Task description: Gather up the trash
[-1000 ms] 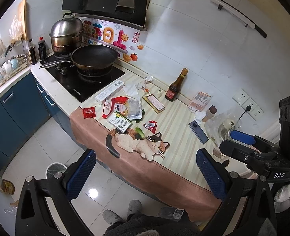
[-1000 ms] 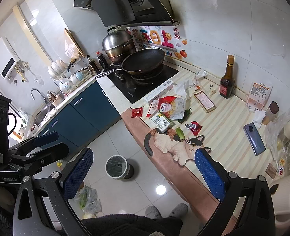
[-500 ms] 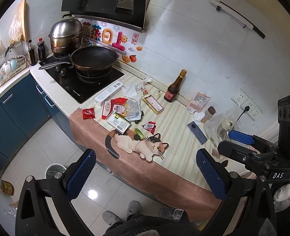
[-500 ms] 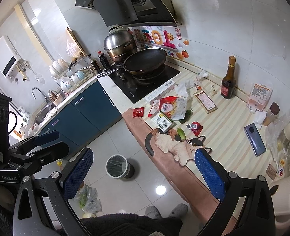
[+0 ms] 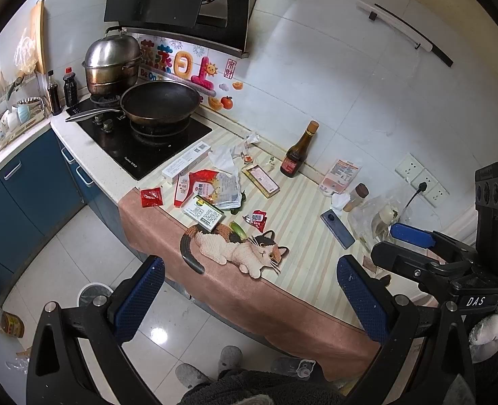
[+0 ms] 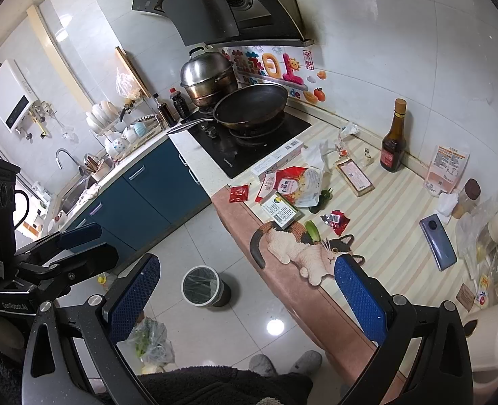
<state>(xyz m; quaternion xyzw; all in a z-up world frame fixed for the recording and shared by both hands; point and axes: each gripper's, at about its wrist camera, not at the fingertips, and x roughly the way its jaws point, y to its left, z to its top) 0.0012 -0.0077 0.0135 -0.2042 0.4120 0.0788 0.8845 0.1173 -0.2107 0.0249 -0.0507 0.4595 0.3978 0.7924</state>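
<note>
Change: against the frames a second ago I see almost no shift; the counter has drifted slightly in both wrist views, and every piece of litter lies where it lay.
Trash: red square sauce sachet [image 5: 152, 197] sits on the pink edge of the striped cat-print counter cloth [image 5: 313, 236]; beside it a torn red-and-clear snack bag [image 5: 211, 187], a small white-and-green printed box [image 5: 204, 215], a crumpled red wrapper [image 5: 256, 219], a green vegetable scrap [image 5: 238, 230] and crumpled white tissue [image 5: 224, 158].
Bin: round grey waste bin with a liner [image 6: 204, 285] stands on the tiled floor below the counter edge, well apart from the litter.
Surroundings: dark frying pan [image 5: 161, 105] and steel steamer pot [image 5: 112, 64] on the black hob; a brown glass sauce bottle [image 5: 298, 152] by the wall; a blue-grey phone [image 5: 337, 228] near clear bags at the far right.
Obstacles: I see nothing between the grippers and the litter.
Left gripper [image 5: 249, 298]: jaws spread wide, holding nothing, touching nothing, hovering off the counter's front edge.
Right gripper [image 6: 247, 298]: jaws spread wide too, empty, above floor and counter edge, the bin showing between its fingers.
</note>
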